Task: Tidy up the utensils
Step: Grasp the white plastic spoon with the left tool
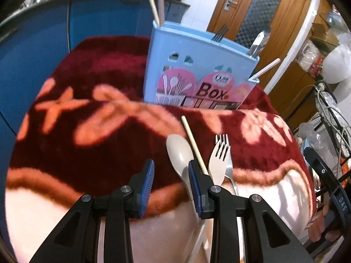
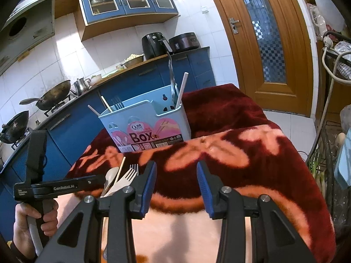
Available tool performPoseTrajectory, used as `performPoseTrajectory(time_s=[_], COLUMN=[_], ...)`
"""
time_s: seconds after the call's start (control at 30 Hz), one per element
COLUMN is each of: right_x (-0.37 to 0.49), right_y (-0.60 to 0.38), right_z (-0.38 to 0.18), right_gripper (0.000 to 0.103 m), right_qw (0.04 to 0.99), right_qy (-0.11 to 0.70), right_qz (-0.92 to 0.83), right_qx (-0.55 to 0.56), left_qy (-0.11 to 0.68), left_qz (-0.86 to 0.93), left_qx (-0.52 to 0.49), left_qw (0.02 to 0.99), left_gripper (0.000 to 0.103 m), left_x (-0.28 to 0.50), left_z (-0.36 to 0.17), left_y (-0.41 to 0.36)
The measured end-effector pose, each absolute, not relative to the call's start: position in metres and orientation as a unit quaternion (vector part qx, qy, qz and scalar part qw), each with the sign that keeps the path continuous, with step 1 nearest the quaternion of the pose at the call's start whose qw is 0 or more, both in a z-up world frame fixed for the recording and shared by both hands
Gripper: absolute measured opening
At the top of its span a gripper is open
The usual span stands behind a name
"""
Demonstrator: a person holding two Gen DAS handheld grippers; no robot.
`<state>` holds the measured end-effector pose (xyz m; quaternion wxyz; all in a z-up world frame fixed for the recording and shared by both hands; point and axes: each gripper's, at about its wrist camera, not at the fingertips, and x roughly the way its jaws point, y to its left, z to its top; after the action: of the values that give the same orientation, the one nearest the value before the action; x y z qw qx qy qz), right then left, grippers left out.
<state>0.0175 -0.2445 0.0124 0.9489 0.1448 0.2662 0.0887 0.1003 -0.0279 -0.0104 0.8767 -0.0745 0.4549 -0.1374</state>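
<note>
A light blue utensil box (image 1: 193,65) (image 2: 144,118) stands upright on a red flowered blanket (image 1: 98,153). Chopsticks, a metal fork and a metal utensil stick out of it. In front of the box lie a white spoon (image 1: 178,153) (image 2: 110,175), one chopstick (image 1: 194,144) (image 2: 120,168), a white fork (image 1: 219,160) (image 2: 125,177) and a metal fork (image 1: 230,171) (image 2: 134,167). My left gripper (image 1: 171,175) is open just above the blanket. Its right finger covers part of the spoon's neck, and nothing is pinched. My right gripper (image 2: 176,175) is open over bare blanket, to the right of the utensils.
A hand (image 2: 33,223) holds the left tool's handle at lower left. Behind the table run blue kitchen cabinets (image 2: 131,83) with woks (image 2: 54,94) and an air fryer (image 2: 153,43). A wooden door (image 2: 263,43) and a wire rack (image 2: 337,70) with cables stand to the right.
</note>
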Motion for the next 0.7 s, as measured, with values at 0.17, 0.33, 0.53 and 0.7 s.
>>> performPoseTrajectory(time_s=[0.17, 0.33, 0.53, 0.7], right_x=[0.019, 0.020, 0.021, 0.020], right_y=[-0.247, -0.247, -0.245, -0.239], right_z=[0.009, 0.005, 0.003, 0.005], right_gripper=[0.041, 0.041, 0.041, 0.041], right_qw=[0.948, 0.946, 0.945, 0.944], right_qy=[0.269, 0.273, 0.279, 0.281], right_qz=[0.088, 0.088, 0.090, 0.095], right_qx=[0.147, 0.149, 0.148, 0.141], left_qy=[0.468, 0.476, 0.464, 0.441], left_qz=[-0.156, -0.186, -0.199, -0.203], left_qx=[-0.106, -0.141, -0.158, -0.180], left_qw=[0.863, 0.848, 0.849, 0.855], left_gripper=[0.032, 0.020, 0.015, 0.004], left_x=[0.106, 0.112, 0.110, 0.103], left_z=[-0.019, -0.023, -0.024, -0.017], left_y=[-0.027, -0.028, -0.029, -0.022])
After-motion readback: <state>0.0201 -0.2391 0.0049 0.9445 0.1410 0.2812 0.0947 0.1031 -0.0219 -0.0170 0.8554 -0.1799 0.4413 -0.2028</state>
